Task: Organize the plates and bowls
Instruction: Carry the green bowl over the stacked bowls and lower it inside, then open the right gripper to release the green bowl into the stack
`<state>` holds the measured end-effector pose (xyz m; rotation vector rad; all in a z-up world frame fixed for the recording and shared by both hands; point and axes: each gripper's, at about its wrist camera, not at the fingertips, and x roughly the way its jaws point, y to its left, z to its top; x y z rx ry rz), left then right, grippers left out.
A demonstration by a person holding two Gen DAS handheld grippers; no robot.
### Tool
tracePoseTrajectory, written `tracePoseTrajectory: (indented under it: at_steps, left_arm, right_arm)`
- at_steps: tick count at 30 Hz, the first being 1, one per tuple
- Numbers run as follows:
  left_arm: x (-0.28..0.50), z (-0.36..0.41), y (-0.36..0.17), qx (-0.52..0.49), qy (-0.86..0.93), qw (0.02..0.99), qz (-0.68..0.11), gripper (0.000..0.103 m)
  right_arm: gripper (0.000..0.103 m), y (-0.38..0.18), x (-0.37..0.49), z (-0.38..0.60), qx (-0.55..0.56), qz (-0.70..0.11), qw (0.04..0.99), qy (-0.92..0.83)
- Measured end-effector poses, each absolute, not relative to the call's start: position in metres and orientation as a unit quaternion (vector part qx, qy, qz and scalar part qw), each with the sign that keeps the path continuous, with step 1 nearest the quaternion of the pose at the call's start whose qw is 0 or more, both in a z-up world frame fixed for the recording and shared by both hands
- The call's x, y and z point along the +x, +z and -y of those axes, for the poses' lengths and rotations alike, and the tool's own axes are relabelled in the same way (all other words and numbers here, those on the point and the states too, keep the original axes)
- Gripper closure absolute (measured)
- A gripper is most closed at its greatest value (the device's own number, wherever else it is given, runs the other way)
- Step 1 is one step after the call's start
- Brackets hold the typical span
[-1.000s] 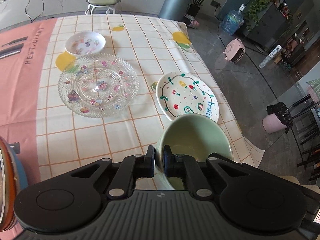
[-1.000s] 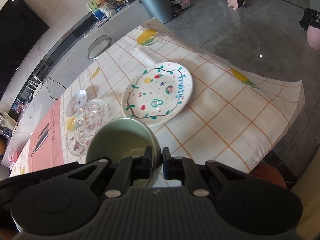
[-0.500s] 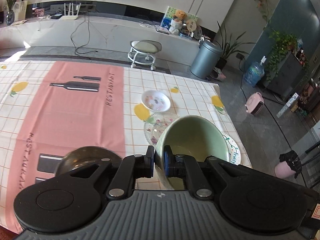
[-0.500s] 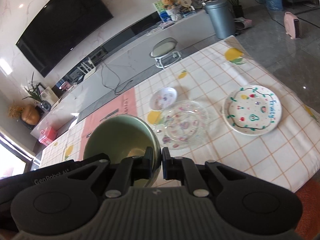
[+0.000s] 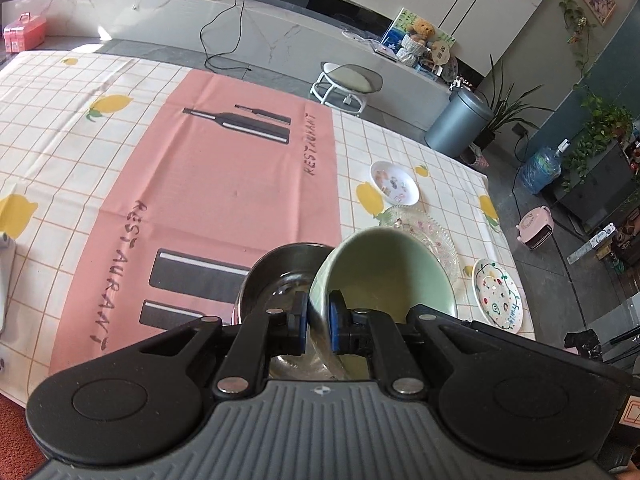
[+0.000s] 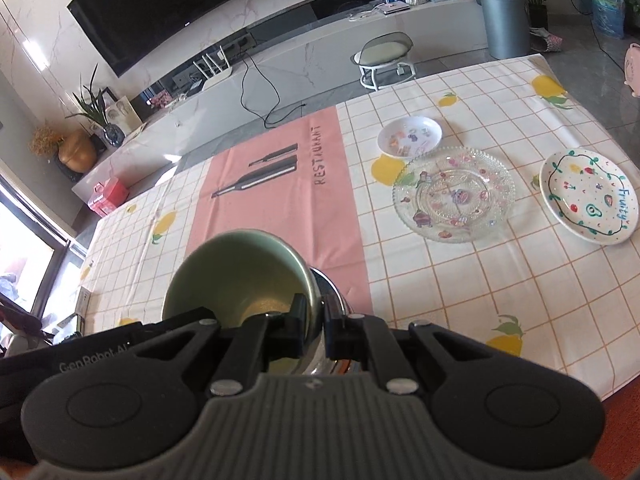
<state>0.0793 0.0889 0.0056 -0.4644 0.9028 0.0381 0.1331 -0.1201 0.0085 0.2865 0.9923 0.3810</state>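
Both grippers pinch one pale green bowl (image 5: 384, 276) by opposite sides of its rim. My left gripper (image 5: 318, 322) is shut on its left rim; my right gripper (image 6: 316, 322) is shut on its right rim, the bowl (image 6: 240, 276) tilted. It hangs partly over a steel bowl (image 5: 280, 276) near the table's front edge, whose rim shows in the right wrist view (image 6: 332, 292). To the right lie a clear glass plate (image 6: 454, 194), a small white patterned dish (image 6: 410, 136) and a white "Fruity" plate (image 6: 588, 196).
The table carries a checked lemon cloth with a pink "RESTAURANT" runner (image 5: 224, 196). A white object (image 5: 6, 272) lies at the table's left edge. A stool (image 6: 384, 60) and a grey bin (image 6: 504, 20) stand on the floor beyond the far edge.
Both grippers have carried the green bowl leftward along the table, away from the plates, to above the steel bowl. Both grips have stayed shut.
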Motion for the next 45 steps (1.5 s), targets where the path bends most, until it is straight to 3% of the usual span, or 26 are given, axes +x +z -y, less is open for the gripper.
tracePoseTrajectory:
  at_steps: [20,38,45]
  left_arm:
    - [0.085,-0.097,-0.019,-0.173,0.025,0.86,-0.48,0.089]
    - [0.08,-0.104,-0.001,-0.188,0.019,0.874,-0.447,0.089]
    - [0.078,-0.098,0.003,-0.191,0.013,0.876,-0.442,0.083]
  right_arm:
    - [0.097,-0.029,0.153,0.085,0.084,-0.52,0.831,0.178]
    - [0.097,-0.03,0.16,0.071,0.023,-0.499,0.849,0.172]
    - [0.094,-0.026,0.159,0.075,0.026,-0.495,0.851,0.174]
